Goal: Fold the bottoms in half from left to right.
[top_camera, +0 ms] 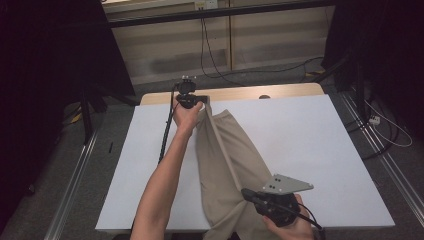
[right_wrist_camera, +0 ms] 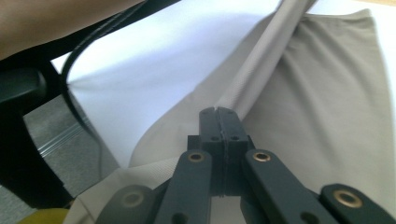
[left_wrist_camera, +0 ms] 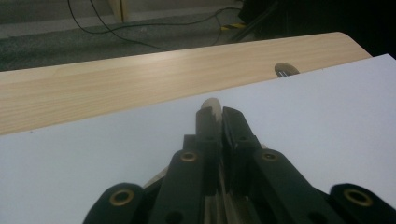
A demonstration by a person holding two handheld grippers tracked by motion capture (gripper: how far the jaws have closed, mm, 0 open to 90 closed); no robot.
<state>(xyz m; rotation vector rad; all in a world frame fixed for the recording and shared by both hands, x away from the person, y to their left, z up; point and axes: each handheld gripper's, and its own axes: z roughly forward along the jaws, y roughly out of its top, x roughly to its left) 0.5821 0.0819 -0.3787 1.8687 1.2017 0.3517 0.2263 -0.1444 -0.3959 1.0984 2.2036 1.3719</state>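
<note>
Stretching a beige cloth (top_camera: 227, 165) between two clamped grippers.

Lower centre of the high view: right gripper (top_camera: 246, 192), jaws closed on the cloth's near edge. The cloth runs up the middle of the white table (top_camera: 310, 145) to the left gripper (top_camera: 202, 102), upper centre, jaws pinched on the far corner.

Your workspace: a white-topped table in a dim, cable-strewn room.

You face a rectangular table with a smooth white top (top_camera: 310, 150) whose far edge shows a strip of pale wood grain (top_camera: 235, 93) with a small oval cable hole (top_camera: 264, 96). Around it you see grey speckled carpet floor (top_camera: 50, 175), silver metal floor rails (top_camera: 75, 185) at both sides, black curtains (top_camera: 45, 55) left and right, a beige panelled wall (top_camera: 260, 40) ahead, and thin black cables (top_camera: 210, 55) trailing over it.
</note>
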